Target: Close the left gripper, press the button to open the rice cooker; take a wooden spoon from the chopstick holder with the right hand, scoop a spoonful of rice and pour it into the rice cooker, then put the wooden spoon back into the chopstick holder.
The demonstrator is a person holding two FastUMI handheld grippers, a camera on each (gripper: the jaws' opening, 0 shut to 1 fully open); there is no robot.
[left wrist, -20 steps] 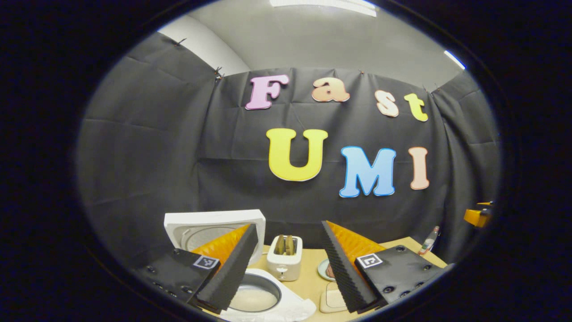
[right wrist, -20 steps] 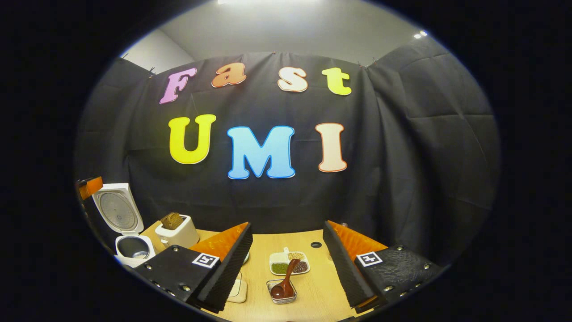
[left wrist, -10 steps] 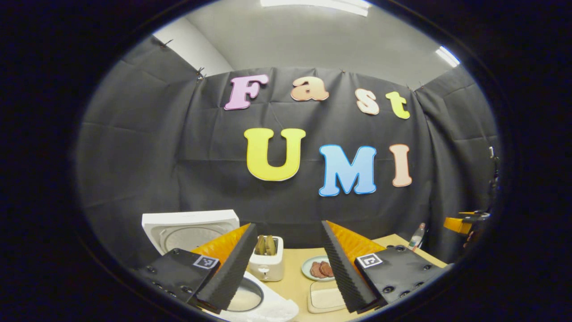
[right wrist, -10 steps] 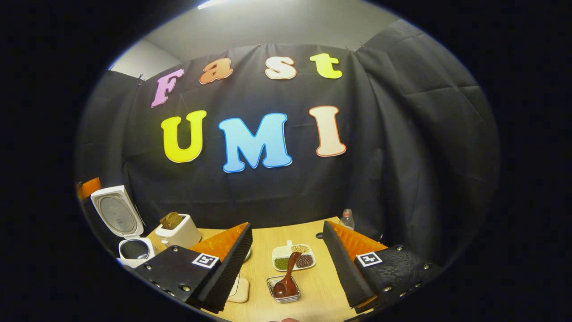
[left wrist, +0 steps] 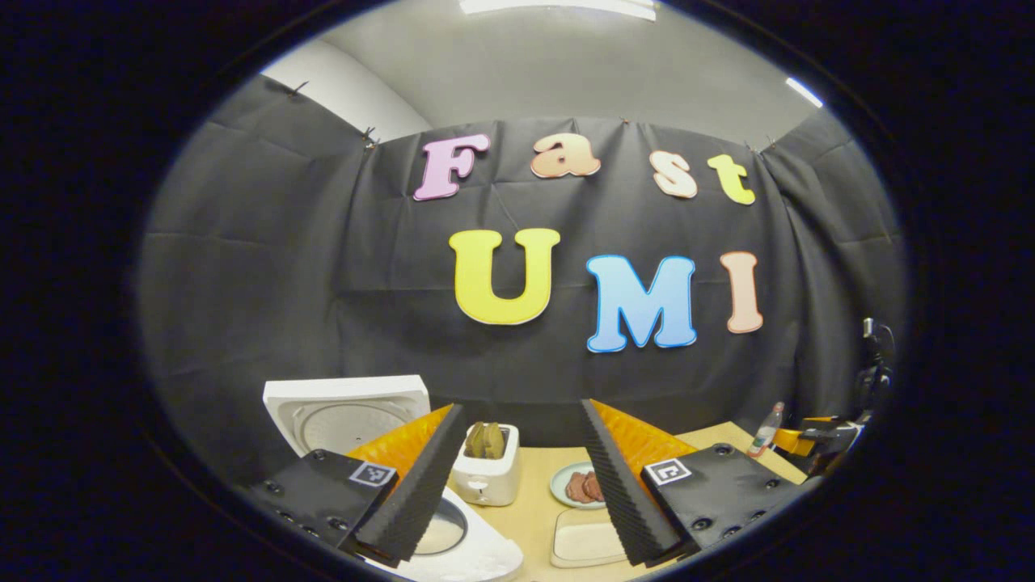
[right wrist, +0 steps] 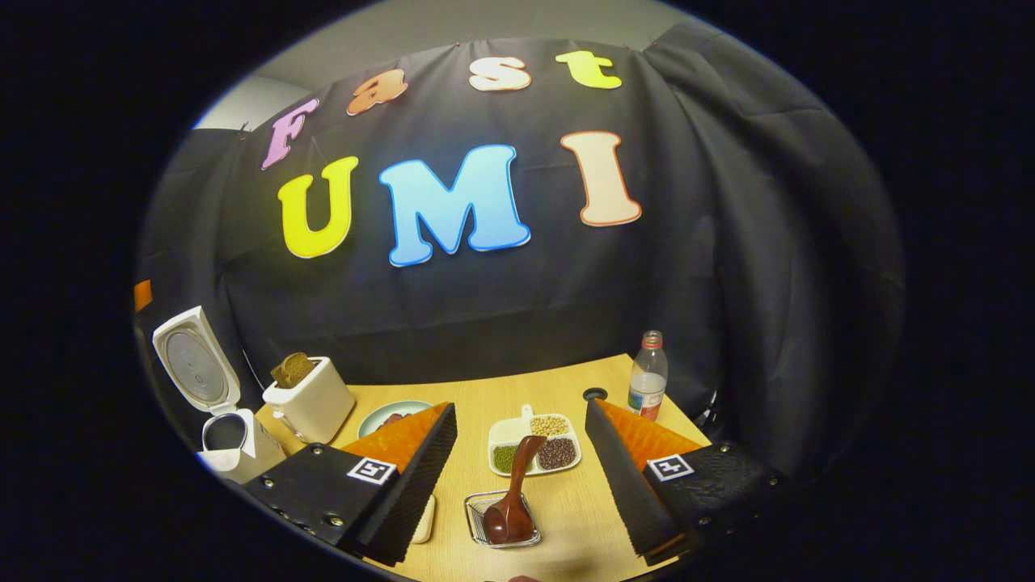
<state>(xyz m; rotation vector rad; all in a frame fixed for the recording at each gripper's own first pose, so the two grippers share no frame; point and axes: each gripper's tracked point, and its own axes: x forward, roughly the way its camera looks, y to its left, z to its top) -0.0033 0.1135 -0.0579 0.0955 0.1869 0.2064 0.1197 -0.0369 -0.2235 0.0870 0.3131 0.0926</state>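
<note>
Spoon (right wrist: 511, 499) of stiff, light wood leans in the wire holder (right wrist: 501, 521), just before the grain dish (right wrist: 535, 444); my right gripper (right wrist: 521, 481), spread wide and empty, should pinch its slim handle.

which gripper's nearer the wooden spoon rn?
Right. The right gripper is open with the wooden spoon lying in its wire holder just ahead between the fingers. The left gripper is over by the open rice cooker, across the table.

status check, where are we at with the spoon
Right gripper open above wooden spoon, not gripping. Left gripper open. Rice cooker lid up. Path clear.
</note>
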